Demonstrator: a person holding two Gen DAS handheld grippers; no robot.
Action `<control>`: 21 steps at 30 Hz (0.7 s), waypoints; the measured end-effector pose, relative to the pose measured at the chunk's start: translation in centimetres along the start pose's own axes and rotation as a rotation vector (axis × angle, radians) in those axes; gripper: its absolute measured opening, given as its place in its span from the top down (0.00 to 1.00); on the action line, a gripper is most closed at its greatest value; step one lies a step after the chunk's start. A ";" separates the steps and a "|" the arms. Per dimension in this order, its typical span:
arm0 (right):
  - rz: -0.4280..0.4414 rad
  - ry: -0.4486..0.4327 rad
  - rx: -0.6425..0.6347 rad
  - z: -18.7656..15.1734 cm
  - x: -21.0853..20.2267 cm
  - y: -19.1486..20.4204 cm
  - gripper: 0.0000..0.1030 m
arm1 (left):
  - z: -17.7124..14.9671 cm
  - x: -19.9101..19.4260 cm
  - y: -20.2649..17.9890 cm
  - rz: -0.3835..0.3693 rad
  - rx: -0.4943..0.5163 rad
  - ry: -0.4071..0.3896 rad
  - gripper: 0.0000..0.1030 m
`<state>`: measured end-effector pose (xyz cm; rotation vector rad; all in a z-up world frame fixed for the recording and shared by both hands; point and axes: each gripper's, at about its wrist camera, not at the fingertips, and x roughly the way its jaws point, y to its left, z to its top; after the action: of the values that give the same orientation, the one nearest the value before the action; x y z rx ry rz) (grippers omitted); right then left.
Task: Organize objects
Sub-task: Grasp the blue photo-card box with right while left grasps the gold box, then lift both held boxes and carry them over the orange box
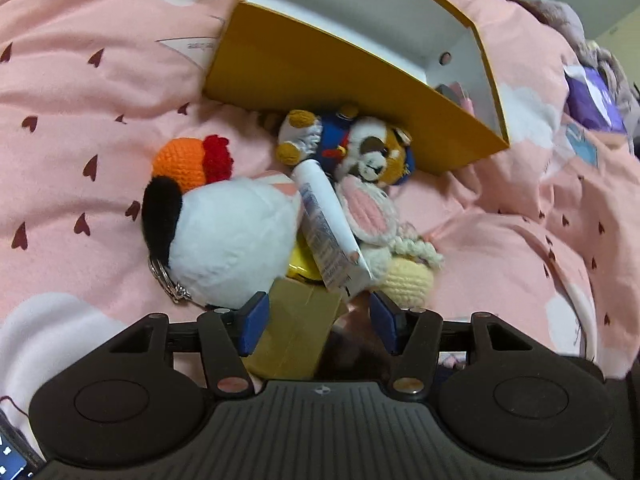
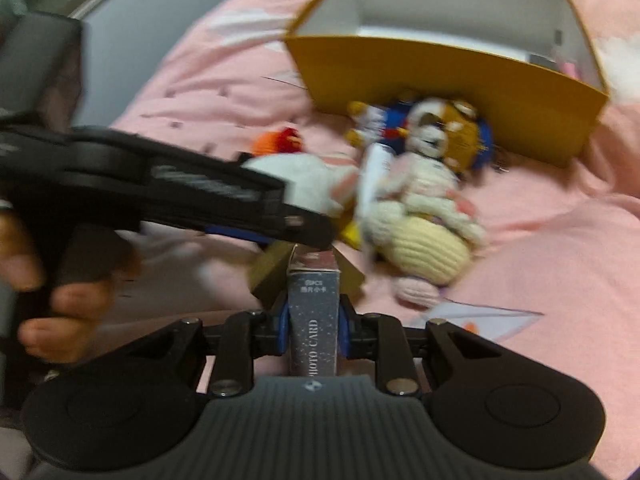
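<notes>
Right claw [image 2: 313, 330] was clamped on a grey photo-card box [image 2: 310, 332], held above the pink bed cover [image 2: 540, 248]. Left claw [image 1: 318, 322] stood wide open, gripping nothing — a gold box [image 1: 298, 332] lay between its fingers. Toys [image 1: 224, 232] and a white tube [image 1: 324, 220] were piled before the yellow bin [image 1: 320, 68].

A pink blanket [image 1: 100, 92] carries a yellow box [image 1: 304, 68] and plush toys [image 1: 232, 236].
</notes>
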<state>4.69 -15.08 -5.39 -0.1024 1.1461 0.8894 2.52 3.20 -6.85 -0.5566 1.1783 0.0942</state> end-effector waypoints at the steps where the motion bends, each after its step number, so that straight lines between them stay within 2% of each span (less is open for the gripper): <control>1: 0.001 0.006 0.037 0.0 0.0 -0.6 0.76 | -0.1 -0.1 -0.2 0.012 0.017 -0.005 0.37; 4: 0.001 0.008 0.087 -0.2 -0.3 -1.7 0.76 | -0.1 0.5 -0.3 0.054 0.045 0.011 0.37; 8: -0.046 -0.005 0.124 -0.5 -1.3 -2.3 0.75 | -0.2 1.2 -0.2 0.051 0.046 0.040 0.37; 12: -0.085 -0.031 0.127 -0.6 -2.6 -2.7 0.75 | -0.1 1.5 -0.9 0.064 0.100 0.040 0.37; 17: -0.099 -0.013 0.163 -0.7 -1.7 -3.1 0.73 | -0.2 2.7 -1.3 0.072 0.128 0.071 0.37; 19: -0.105 -0.004 0.166 -0.7 -1.1 -3.0 0.72 | -0.4 2.8 -1.0 0.073 0.116 0.069 0.43; 21: -0.092 0.014 0.187 -0.8 -0.6 -3.2 0.71 | -0.4 2.7 -0.7 0.063 0.110 0.061 0.44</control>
<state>6.09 -17.93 -6.41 -0.0081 1.2228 0.6976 3.52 1.78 -9.14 -0.4282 1.2533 0.0664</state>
